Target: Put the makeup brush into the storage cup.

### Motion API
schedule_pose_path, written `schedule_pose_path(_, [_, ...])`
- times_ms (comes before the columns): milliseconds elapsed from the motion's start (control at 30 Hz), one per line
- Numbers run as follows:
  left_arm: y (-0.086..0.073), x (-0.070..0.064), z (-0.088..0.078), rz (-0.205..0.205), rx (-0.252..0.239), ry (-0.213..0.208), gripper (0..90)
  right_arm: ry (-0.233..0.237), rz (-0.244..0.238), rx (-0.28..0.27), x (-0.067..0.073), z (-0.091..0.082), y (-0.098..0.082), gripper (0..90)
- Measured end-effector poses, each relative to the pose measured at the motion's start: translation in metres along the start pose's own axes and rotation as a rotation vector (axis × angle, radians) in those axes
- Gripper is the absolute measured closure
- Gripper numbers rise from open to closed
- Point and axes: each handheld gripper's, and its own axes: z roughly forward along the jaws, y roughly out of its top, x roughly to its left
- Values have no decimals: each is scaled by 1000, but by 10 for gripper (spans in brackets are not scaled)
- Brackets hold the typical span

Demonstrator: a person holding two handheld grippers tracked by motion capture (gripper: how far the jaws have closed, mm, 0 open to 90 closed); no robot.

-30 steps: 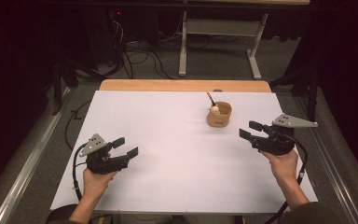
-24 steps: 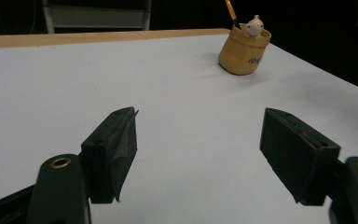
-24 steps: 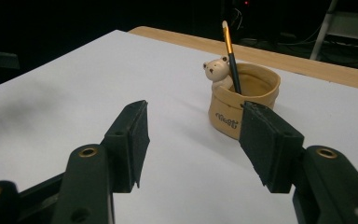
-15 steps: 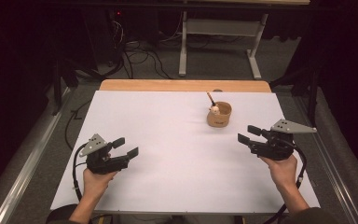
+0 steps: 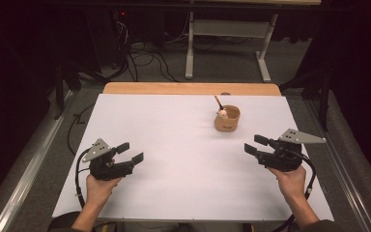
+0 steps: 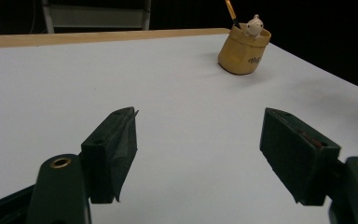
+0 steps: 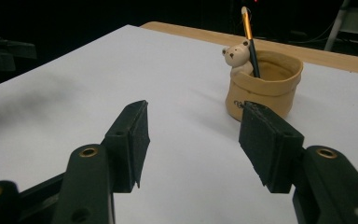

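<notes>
From above, you hold your left tool (image 5: 129, 152) and right tool (image 5: 257, 144) low over the white tabletop (image 5: 183, 159), both spread and empty. The left gripper view shows the little cup (image 6: 244, 50) far off. The right gripper view shows it near, holding 1 pencil (image 7: 250, 37), probably to keep it standing.

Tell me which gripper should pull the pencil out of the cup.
Right. The right gripper is open and nearer the cup holding the pencil; the left gripper, also open, sits farther across the table.
</notes>
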Motion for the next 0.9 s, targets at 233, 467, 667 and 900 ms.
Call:
schedule_pose_path(233, [0, 0, 0, -1, 0, 0, 279, 6, 5, 4, 1, 0, -6, 447])
schedule_pose_path(467, [0, 0, 0, -2, 0, 0, 278, 10, 2, 11, 5, 0, -10, 447])
schedule_pose_path(667, [0, 0, 0, -3, 0, 0, 278, 13, 0, 9, 8, -1, -12, 447])
schedule_pose_path(900, [0, 0, 0, -4, 2, -1, 278, 19, 4, 6, 8, -1, -17, 446])
